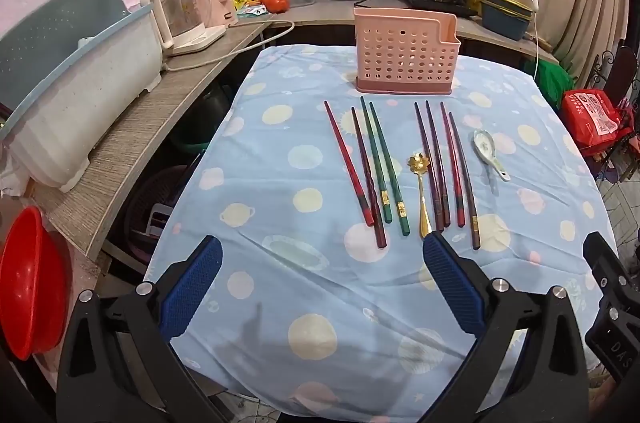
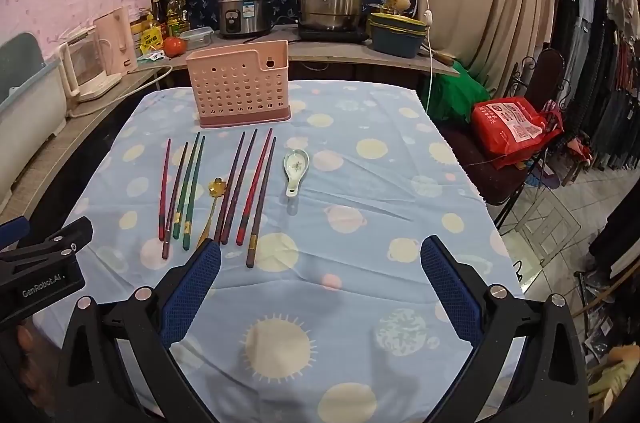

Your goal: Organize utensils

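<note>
Both wide-open, empty blue-padded grippers, left and right, hover short of lengthwise-lying lacquered chopsticks, nearer the left, before the pink perforated plastic holder.

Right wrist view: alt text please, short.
Eight coloured chopsticks, a gold flower-shaped spoon and a white ceramic spoon lie on a blue planet-print tablecloth before a pink perforated plastic holder; the open right gripper holds nothing.
</note>
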Demonstrator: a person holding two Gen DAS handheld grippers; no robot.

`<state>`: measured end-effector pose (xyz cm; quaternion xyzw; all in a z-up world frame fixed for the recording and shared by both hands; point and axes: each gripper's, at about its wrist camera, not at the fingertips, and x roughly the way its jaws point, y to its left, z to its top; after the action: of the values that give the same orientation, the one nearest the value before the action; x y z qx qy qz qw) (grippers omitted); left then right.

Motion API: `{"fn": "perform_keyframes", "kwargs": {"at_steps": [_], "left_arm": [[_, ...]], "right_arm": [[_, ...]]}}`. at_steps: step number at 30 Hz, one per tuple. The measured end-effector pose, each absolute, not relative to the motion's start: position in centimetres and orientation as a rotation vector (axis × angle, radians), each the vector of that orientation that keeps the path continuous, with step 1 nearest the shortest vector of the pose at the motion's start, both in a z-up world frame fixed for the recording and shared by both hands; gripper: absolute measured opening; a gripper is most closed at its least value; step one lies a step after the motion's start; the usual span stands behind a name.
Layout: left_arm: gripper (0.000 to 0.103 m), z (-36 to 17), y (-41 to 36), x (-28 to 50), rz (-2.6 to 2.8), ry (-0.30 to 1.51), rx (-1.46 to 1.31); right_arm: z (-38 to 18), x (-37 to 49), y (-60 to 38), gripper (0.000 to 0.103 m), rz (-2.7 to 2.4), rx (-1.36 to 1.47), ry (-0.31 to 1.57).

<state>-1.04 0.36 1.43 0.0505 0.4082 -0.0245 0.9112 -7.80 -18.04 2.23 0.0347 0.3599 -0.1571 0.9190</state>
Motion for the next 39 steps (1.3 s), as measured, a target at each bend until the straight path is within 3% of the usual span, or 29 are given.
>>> {"fn": "perform_keyframes", "kwargs": {"at_steps": [39], "left_arm": [[0.096,2.28,0.58,-1.12,-0.046,0.823,0.101]], "right_arm": [[2.63,-7.93,-17.76,0.096,-0.32,0.071,0.727]]}}
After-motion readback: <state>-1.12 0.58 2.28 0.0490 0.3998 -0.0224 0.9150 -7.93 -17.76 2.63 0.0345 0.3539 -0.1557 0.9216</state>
